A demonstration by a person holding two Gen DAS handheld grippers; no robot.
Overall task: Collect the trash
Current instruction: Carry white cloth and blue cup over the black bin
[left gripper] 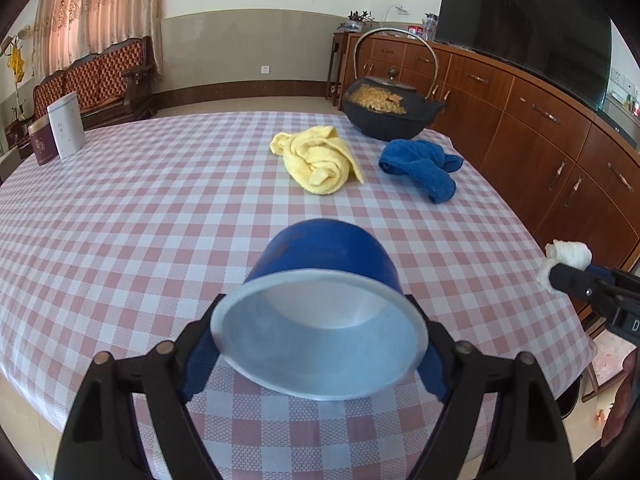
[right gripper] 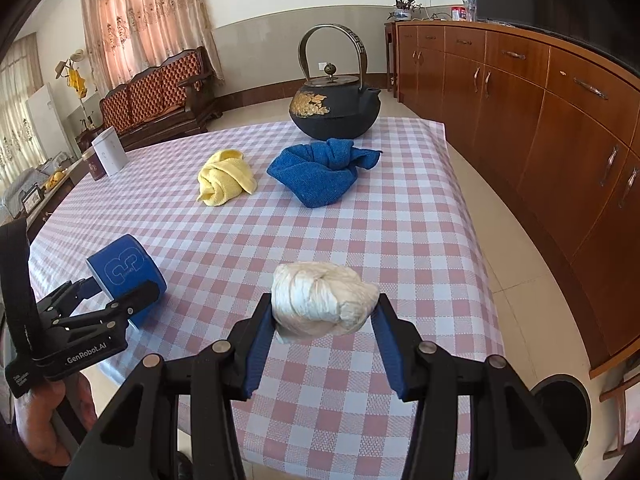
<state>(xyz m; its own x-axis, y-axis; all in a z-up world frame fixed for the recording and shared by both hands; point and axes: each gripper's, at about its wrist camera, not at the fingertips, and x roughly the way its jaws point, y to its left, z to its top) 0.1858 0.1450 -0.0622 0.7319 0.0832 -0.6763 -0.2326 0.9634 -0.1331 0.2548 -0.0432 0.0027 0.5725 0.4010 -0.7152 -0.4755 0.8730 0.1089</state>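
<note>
Left gripper (left gripper: 320, 336): I see the blue paper cup (left gripper: 324, 304) lying sideways between its widely spread pads; whether they press, I can't tell.
Right gripper (right gripper: 324, 320): I'm clamped on a crumpled tissue wad (right gripper: 322, 298), near the table's (right gripper: 400, 240) right edge.
Far: yellow cloth (right gripper: 226, 176), blue cloth (right gripper: 320, 172), teapot (right gripper: 334, 106).

blue cup (left gripper: 324, 256), pink-checked tablecloth (left gripper: 140, 220)

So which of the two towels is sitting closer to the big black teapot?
The blue towel. It lies right in front of the black teapot, near the table's edge. The yellow towel is bunched up further from the teapot, toward the table's middle.
</note>
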